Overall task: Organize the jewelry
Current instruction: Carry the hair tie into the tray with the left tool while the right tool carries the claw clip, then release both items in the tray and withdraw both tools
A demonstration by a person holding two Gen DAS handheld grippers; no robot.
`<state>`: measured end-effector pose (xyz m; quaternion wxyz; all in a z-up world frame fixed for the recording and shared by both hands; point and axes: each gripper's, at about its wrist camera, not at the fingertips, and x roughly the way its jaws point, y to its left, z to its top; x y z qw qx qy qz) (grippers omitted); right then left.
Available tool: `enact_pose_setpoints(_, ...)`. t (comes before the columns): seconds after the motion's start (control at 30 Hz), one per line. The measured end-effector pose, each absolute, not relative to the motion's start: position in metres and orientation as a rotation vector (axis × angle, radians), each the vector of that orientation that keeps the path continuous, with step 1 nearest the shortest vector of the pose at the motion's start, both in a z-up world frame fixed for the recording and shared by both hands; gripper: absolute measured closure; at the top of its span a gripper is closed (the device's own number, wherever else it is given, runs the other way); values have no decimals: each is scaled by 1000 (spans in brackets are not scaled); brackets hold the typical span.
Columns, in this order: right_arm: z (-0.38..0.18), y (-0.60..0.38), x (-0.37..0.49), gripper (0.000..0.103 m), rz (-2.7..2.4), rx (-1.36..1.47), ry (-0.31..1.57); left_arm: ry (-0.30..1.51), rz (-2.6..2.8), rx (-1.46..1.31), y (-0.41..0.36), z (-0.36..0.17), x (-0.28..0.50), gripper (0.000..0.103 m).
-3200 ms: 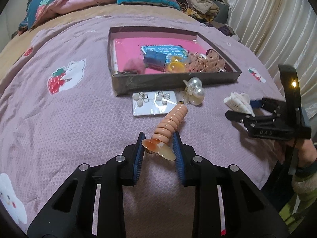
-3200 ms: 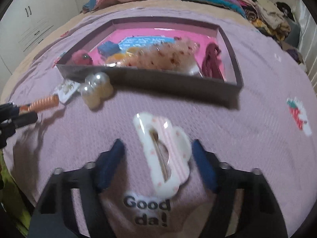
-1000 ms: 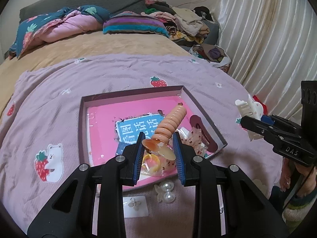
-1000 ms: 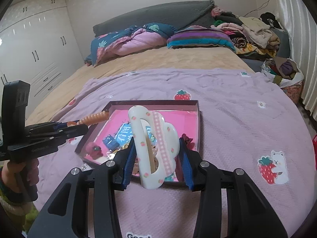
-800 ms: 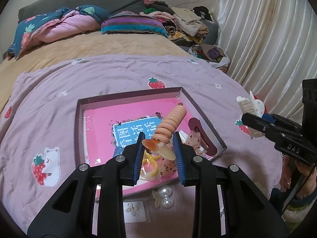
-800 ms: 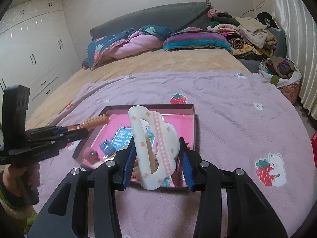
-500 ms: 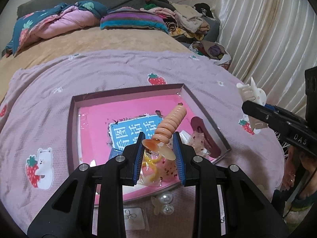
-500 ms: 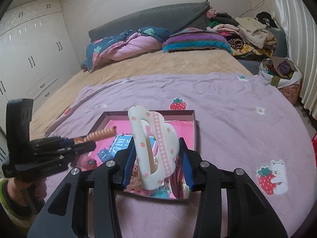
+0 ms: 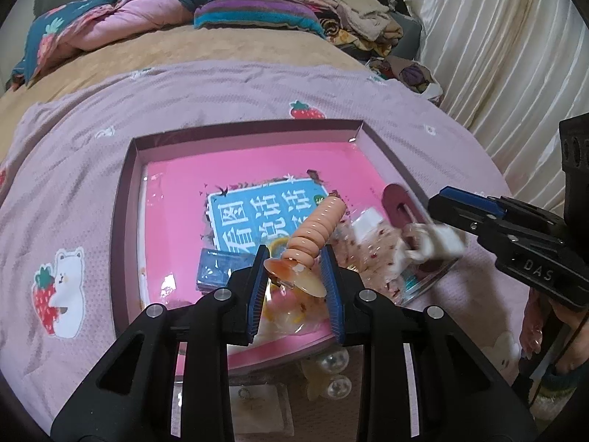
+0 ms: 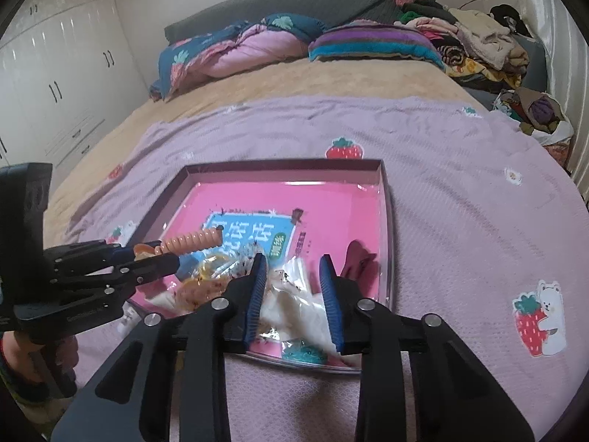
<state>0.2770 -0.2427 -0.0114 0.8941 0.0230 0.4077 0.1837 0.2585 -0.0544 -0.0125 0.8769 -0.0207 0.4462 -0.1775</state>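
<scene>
My left gripper (image 9: pixel 294 281) is shut on an orange ribbed hair clip (image 9: pixel 313 237) and holds it above the near part of the pink-lined box (image 9: pixel 125 199). It also shows in the right wrist view (image 10: pixel 147 256). My right gripper (image 10: pixel 292 294) is open over the box's near right corner (image 10: pixel 386 228). The white cloud-shaped hair claw (image 9: pixel 438 243) is blurred below its fingers, free of them, among the bagged items. In the right wrist view it is a white blur (image 10: pixel 294 309) between the fingers.
The box holds a blue label (image 9: pixel 257 217), a blue case (image 9: pixel 217 269), a dark red clip (image 9: pixel 399 202) and bagged pieces (image 9: pixel 368 250). Pearl ornaments (image 9: pixel 331 372) and an earring card (image 9: pixel 257 409) lie on the purple blanket in front of the box.
Both grippers moved down and closer over the box. The right gripper opened and the white hair claw dropped out of it into the box. The left gripper still holds the orange clip.
</scene>
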Motion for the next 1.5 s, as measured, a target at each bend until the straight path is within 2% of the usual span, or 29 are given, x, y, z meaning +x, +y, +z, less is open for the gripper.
enact_pose_setpoints(0.13,-18,-243,276,74,378,49,857,940,-364,-36,-54,-17,258,82)
enact_pose_setpoints(0.3,-22,-250,269,72,362,66,866,939,-361,-26,-54,-15,255,74)
enact_pose_setpoints(0.37,-21,-255,264,65,348,80,867,937,-359,-23,-54,-14,254,71)
enact_pose_setpoints(0.4,-20,-257,262,57,344,89,861,935,-357,-22,-54,-13,253,70)
enact_pose_setpoints(0.57,-10,-265,248,39,324,94,828,926,-347,-22,-51,-5,245,60)
enact_pose_setpoints(0.6,-7,-265,245,33,322,95,821,923,-345,-23,-50,-3,243,59)
enact_pose_setpoints(0.73,7,-268,232,15,306,91,779,909,-340,-26,-47,5,236,49)
enact_pose_setpoints(1.17,41,-266,199,7,317,75,704,829,-299,-51,-33,43,202,15)
enact_pose_setpoints(1.3,51,-264,187,6,323,67,682,813,-287,-61,-28,53,193,9)
enact_pose_setpoints(1.5,63,-261,173,5,333,61,652,787,-278,-61,-22,65,177,9)
